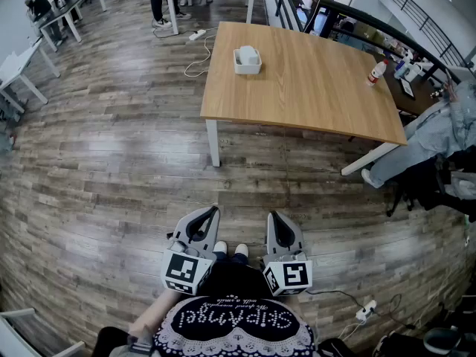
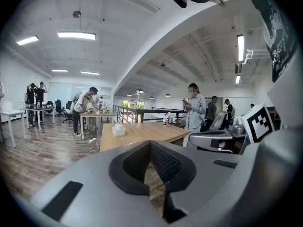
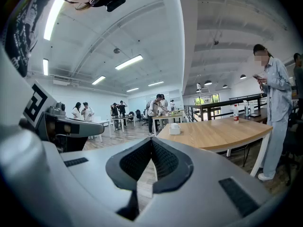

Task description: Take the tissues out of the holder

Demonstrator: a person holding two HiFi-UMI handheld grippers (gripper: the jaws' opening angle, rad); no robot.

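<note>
A white tissue holder with tissues showing at its top stands on a wooden table, far ahead of me. It shows small in the left gripper view and in the right gripper view. My left gripper and right gripper hang side by side close to my body, over the plank floor, well short of the table. Both are shut with nothing between the jaws; the tips meet in the left gripper view and in the right gripper view.
A plastic bottle stands near the table's far right edge. A person in a grey shirt stands at the table's right end. A cable and power strip lie on the floor beyond the table. Other desks and people are further back.
</note>
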